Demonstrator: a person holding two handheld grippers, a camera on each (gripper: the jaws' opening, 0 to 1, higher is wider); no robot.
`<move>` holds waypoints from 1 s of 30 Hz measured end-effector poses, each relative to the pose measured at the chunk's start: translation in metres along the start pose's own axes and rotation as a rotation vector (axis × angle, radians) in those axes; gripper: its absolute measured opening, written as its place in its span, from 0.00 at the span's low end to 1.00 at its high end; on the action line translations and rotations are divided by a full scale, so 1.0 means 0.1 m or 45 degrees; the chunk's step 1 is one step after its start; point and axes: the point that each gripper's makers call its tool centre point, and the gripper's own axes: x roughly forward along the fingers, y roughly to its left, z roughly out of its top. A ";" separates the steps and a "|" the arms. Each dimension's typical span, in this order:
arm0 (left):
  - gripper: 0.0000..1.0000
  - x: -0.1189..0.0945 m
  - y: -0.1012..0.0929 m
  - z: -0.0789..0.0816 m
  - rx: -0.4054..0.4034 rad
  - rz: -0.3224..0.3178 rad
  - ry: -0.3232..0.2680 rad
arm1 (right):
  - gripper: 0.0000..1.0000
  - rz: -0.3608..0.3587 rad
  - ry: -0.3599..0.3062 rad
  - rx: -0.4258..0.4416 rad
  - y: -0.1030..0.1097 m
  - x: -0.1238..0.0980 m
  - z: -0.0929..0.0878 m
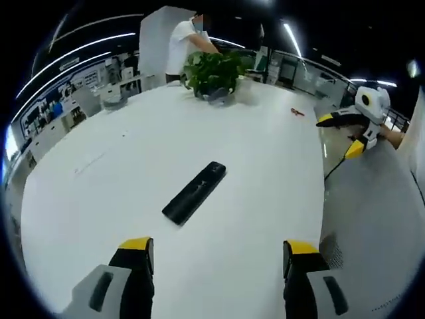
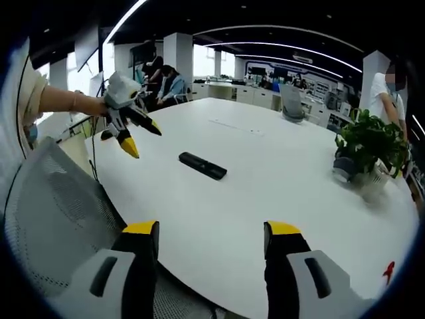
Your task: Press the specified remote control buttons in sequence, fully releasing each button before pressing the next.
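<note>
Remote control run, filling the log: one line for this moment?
remote control: flat on white table, untouched | left gripper: open, empty | right gripper: open, empty

Open-plan office, dark ceiling [image 2: 279, 26] carrying long curved strip lights [image 2: 265, 30] that are glowing white. Large white oval table [image 2: 265, 173] sitting in the middle. Potted green plant [image 2: 372, 143] standing near its far edge. Grey mesh chair [image 2: 60, 212] standing just beside the table. White pillars [image 2: 178, 56], desks and seated people lining the bright windowed rear.
</note>
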 end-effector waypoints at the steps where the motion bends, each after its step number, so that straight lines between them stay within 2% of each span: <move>1: 0.82 0.04 0.02 -0.01 0.009 -0.014 0.015 | 0.65 0.001 0.003 0.002 0.00 0.00 -0.01; 8: 0.78 0.21 0.12 0.02 0.079 -0.060 0.083 | 0.53 0.031 0.017 0.008 0.04 0.00 -0.03; 14: 0.72 0.41 0.30 0.01 0.215 -0.081 0.196 | 0.49 0.041 0.041 0.021 0.06 0.01 -0.06; 16: 0.70 0.47 0.38 0.03 0.265 -0.064 0.220 | 0.48 0.037 0.042 0.025 0.05 0.01 -0.06; 20: 0.64 0.58 0.40 0.07 0.283 -0.084 0.220 | 0.45 0.022 0.034 0.034 0.03 0.00 -0.05; 23: 0.61 0.65 0.46 0.07 0.302 -0.098 0.261 | 0.42 0.016 0.034 0.049 0.01 -0.01 -0.06; 30: 0.47 0.79 0.52 0.08 0.340 -0.129 0.330 | 0.37 0.019 0.039 0.061 0.01 0.00 -0.06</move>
